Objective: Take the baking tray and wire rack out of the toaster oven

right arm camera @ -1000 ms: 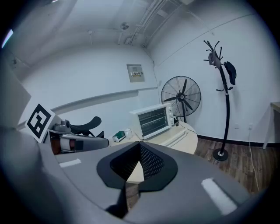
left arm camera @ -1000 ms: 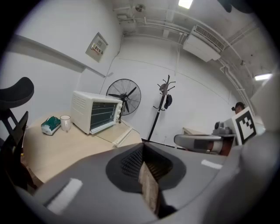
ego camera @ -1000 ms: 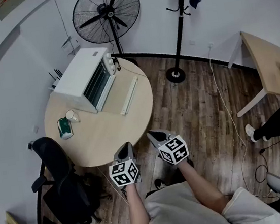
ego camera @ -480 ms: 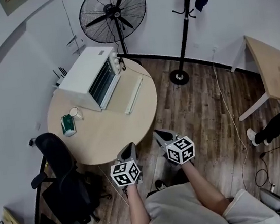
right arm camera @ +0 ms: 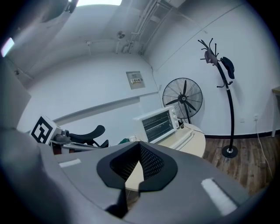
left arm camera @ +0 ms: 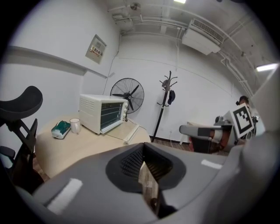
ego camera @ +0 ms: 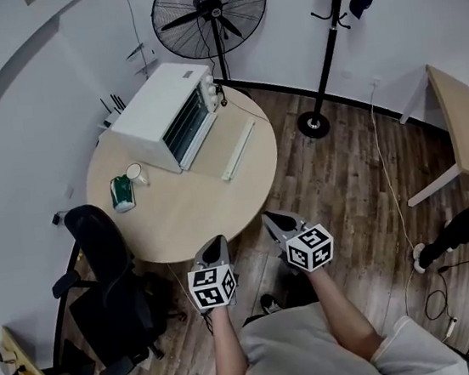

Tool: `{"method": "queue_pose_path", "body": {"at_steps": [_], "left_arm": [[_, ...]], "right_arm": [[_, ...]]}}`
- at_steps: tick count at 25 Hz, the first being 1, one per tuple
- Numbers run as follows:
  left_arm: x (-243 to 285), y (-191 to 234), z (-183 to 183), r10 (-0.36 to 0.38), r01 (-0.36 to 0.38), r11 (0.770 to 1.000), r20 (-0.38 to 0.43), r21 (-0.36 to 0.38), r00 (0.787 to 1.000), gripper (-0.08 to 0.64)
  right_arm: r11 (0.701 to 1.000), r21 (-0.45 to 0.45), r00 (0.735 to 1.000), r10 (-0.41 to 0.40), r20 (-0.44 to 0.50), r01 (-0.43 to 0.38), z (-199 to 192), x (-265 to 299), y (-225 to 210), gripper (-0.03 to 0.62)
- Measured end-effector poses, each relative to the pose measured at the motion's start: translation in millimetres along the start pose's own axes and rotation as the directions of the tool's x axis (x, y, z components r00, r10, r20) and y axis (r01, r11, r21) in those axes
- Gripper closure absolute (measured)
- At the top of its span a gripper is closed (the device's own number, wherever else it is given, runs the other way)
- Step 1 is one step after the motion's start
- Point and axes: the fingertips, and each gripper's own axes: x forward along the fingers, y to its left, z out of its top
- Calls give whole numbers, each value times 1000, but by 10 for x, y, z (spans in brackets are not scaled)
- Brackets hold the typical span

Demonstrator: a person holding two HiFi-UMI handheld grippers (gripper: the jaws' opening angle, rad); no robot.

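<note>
White metal with its door shut: in the head view the toaster oven (ego camera: pixel 169 114) sits upper left on the round table (ego camera: pixel 196 217). No baking tray or wire rack lies outside it, so I judge both are inside and the whole task is left to you. Your left gripper (ego camera: pixel 215 245) and right gripper (ego camera: pixel 275 218) hang by the table's near edge, low in the frame, well apart from the toaster oven.

In the left gripper view your tongs are pressed together on nothing. The toaster oven (left arm camera: pixel 103 113) stands left of centre, with faint bars behind its glass, likely the wire rack. The wall plaque (left arm camera: pixel 96 49) at upper left is too small to read.

In the right gripper view your tongs are likewise pressed together and empty. The toaster oven (right arm camera: pixel 157 124) sits mid-frame and shows no readable brand.
</note>
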Motion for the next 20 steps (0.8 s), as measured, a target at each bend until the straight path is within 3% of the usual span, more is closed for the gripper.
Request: {"method": "queue_pose_path", "body": {"at_steps": [8,11,20], "left_arm": [[193,250,-108,28,-29,999,-32,-35,999,504],[360,344,-16,32,-32,998,-6,-61,999,503],[1359,610,500,71,-69,989,7,-128,997,503]], "right_arm": [[996,87,1000,-20,-11,21,-54,276,-432,592],[992,119,999,33,-16,-31,-5,566,-523,592],[977,61,974,208,-86,-203,410,1666,-932,592]]}}
